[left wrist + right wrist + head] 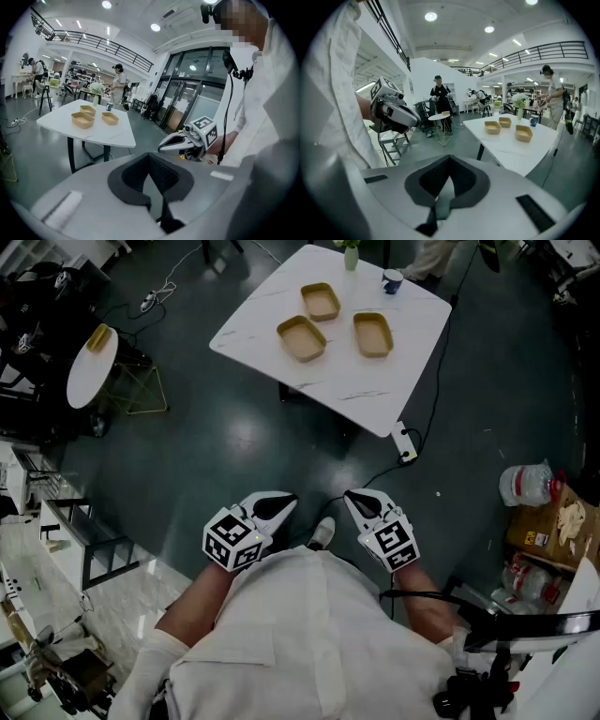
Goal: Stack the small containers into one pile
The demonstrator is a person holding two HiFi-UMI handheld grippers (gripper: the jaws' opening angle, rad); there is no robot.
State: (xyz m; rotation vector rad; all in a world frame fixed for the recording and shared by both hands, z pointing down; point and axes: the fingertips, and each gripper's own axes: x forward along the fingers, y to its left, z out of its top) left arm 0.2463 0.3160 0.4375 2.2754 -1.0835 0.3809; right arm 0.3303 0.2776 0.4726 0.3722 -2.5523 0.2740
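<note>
Three small tan containers sit apart on the white table [356, 381]: one at the back [320, 301], one at the left [301, 338], one at the right [373, 334]. They also show far off in the left gripper view [83, 120] and the right gripper view [492, 127]. My left gripper [281, 505] and right gripper [352, 498] are held close to my body over the dark floor, well short of the table. Both have their jaws together with nothing between them. Each gripper shows in the other's view: the right gripper [164, 146], the left gripper [415, 123].
A blue cup [393, 280] and a small vase [351, 254] stand at the table's far edge. A power strip [406, 444] and cables lie on the floor by the table. A round side table [91, 367] stands at the left, boxes and a plastic bag [530, 484] at the right. People stand in the background.
</note>
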